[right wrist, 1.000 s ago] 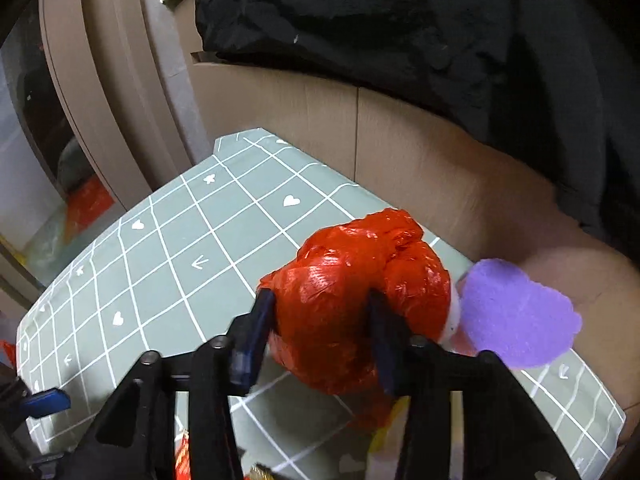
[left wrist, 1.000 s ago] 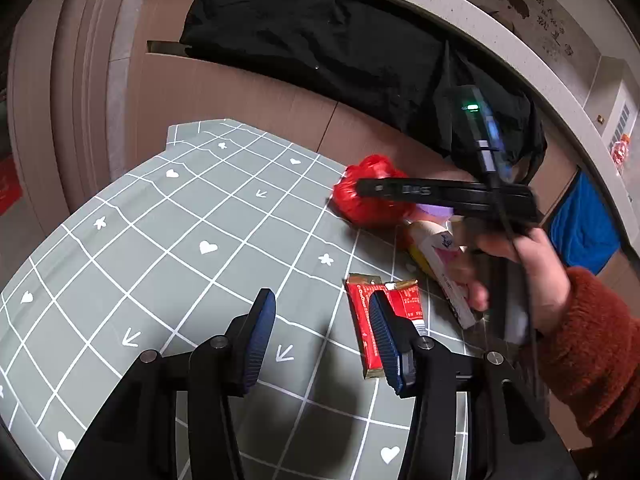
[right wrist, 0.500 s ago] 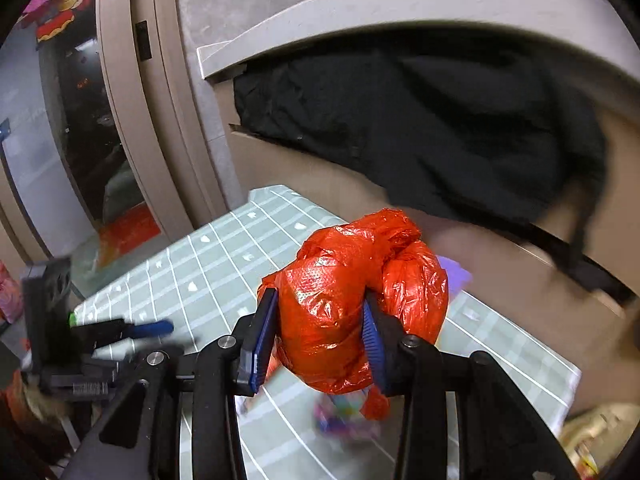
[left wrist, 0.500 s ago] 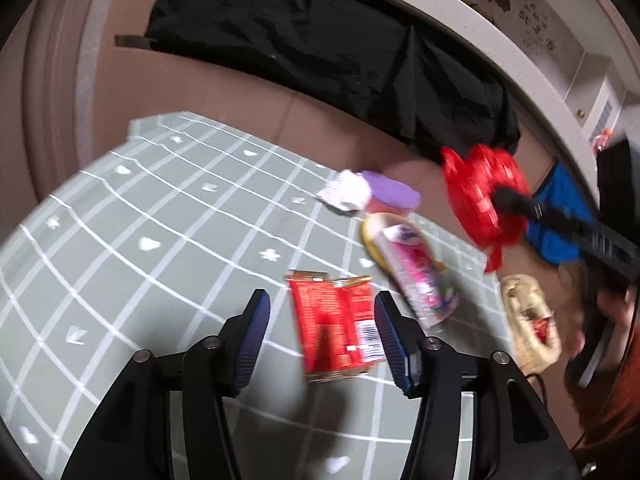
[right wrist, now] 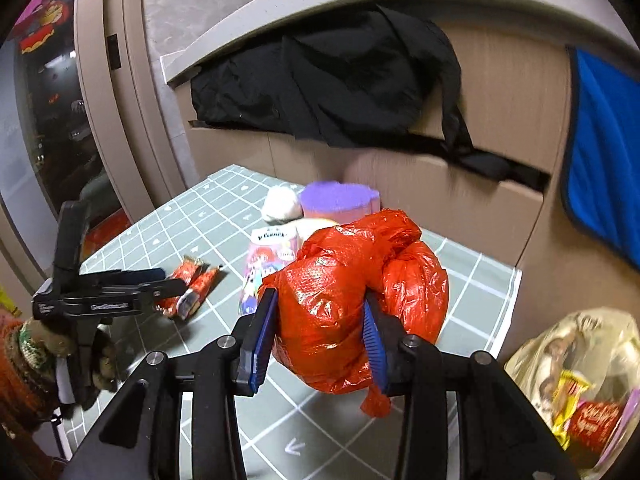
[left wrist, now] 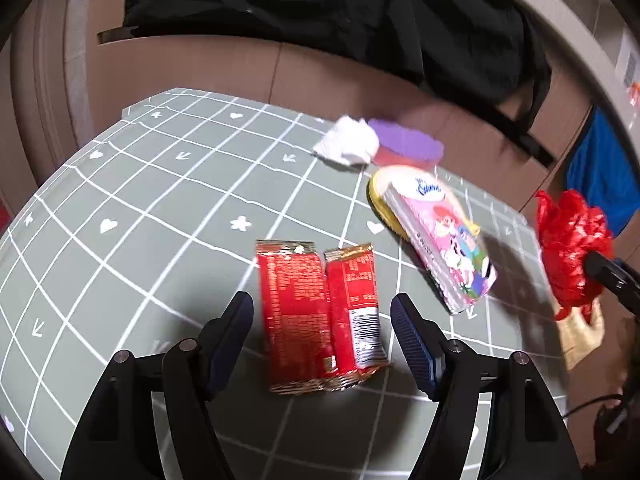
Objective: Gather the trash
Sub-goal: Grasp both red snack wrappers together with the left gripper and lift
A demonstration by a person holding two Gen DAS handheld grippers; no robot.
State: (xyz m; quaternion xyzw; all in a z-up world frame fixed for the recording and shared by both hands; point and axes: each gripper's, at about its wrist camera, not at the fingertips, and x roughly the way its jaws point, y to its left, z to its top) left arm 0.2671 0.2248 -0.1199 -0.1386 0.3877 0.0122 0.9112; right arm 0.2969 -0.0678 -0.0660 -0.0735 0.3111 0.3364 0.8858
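My right gripper is shut on a crumpled red plastic bag and holds it above the right part of the green mat. The bag also shows at the right in the left wrist view. My left gripper is open, its fingers on either side of a flat red snack wrapper that lies on the mat. The left gripper and the wrapper also show in the right wrist view.
A pink tissue pack lies on a yellow lid, with a white crumpled tissue and a purple sponge behind. A clear trash bag with wrappers sits off the mat's right edge. Cardboard boxes with black cloth stand behind.
My right gripper has carried the red bag off the mat's back to the right, toward the clear bag. My left gripper has moved forward so its open fingers flank the red wrapper.
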